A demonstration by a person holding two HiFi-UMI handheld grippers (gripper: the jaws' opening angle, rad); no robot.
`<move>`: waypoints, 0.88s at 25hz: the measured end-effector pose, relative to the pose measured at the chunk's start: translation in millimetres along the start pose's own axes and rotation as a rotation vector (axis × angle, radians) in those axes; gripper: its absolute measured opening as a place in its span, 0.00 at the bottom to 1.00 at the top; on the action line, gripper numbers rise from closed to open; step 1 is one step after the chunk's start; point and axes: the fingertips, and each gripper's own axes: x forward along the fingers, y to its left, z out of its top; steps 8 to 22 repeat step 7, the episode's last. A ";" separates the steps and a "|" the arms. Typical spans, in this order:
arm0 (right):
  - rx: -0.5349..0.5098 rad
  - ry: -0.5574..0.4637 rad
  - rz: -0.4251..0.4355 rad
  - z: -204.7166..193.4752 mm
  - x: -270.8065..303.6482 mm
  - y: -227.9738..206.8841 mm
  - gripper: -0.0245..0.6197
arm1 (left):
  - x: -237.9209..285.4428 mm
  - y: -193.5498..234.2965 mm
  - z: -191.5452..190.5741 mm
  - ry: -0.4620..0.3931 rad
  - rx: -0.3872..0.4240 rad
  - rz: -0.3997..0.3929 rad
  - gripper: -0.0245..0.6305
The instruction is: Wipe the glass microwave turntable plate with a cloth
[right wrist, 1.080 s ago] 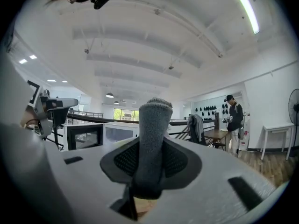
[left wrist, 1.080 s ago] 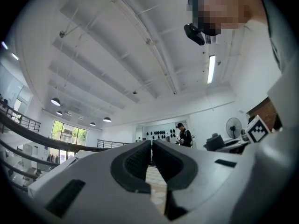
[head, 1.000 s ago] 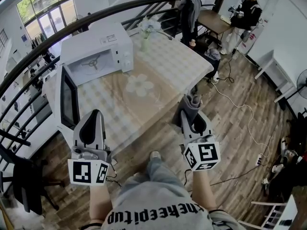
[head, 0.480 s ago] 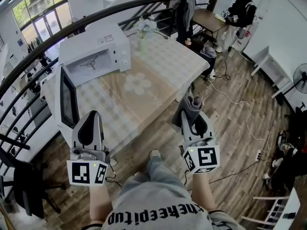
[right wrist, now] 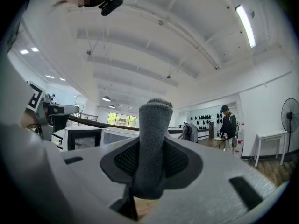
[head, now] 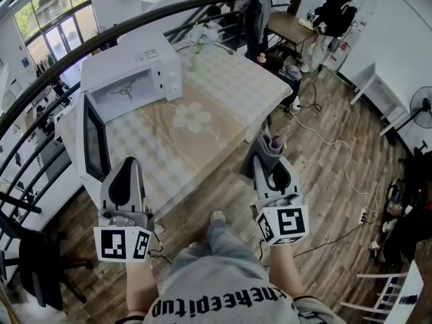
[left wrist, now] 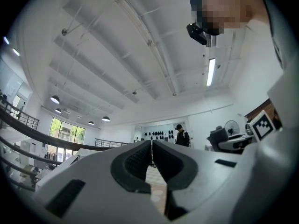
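Note:
The glass turntable plate lies flat on the checked tablecloth, almost see-through, with a flower-like hub at its middle. Both grippers hover off the table's near edge, well short of the plate. My left gripper is at the lower left, its jaws closed together with nothing in them. My right gripper is at the lower right, shut on a rolled grey cloth. The cloth sticks up past the pads.
A white microwave stands at the table's far left, its door swung open toward me. A vase of flowers sits at the far edge. A dark railing curves round the left. A person stands by a desk at the back right.
The head view has drifted a little. Both grippers keep their places, and the cloth stays in the right one.

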 end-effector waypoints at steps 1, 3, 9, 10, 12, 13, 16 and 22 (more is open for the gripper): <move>0.000 0.000 0.000 -0.5 0.1 0.4 0.20 | 0.0 0.2 -0.6 0.000 -0.001 0.000 0.06; 0.002 -0.003 -0.001 -1.4 -0.2 0.4 0.20 | 0.3 0.0 -1.1 -0.001 -0.003 0.000 0.06; -0.001 -0.005 -0.001 0.8 -1.5 -0.5 0.20 | 0.8 -2.3 0.4 -0.001 -0.007 -0.002 0.06; -0.001 -0.005 -0.001 0.8 -1.5 -0.5 0.20 | 0.8 -2.3 0.4 -0.001 -0.007 -0.002 0.06; -0.001 -0.005 -0.001 0.8 -1.5 -0.5 0.20 | 0.8 -2.3 0.4 -0.001 -0.007 -0.002 0.06; -0.001 -0.005 -0.001 0.8 -1.5 -0.5 0.20 | 0.8 -2.3 0.4 -0.001 -0.007 -0.002 0.06; -0.001 -0.005 -0.001 0.8 -1.5 -0.5 0.20 | 0.8 -2.3 0.4 -0.001 -0.007 -0.002 0.06; -0.001 -0.005 -0.001 0.8 -1.5 -0.5 0.20 | 0.8 -2.3 0.4 -0.001 -0.007 -0.002 0.06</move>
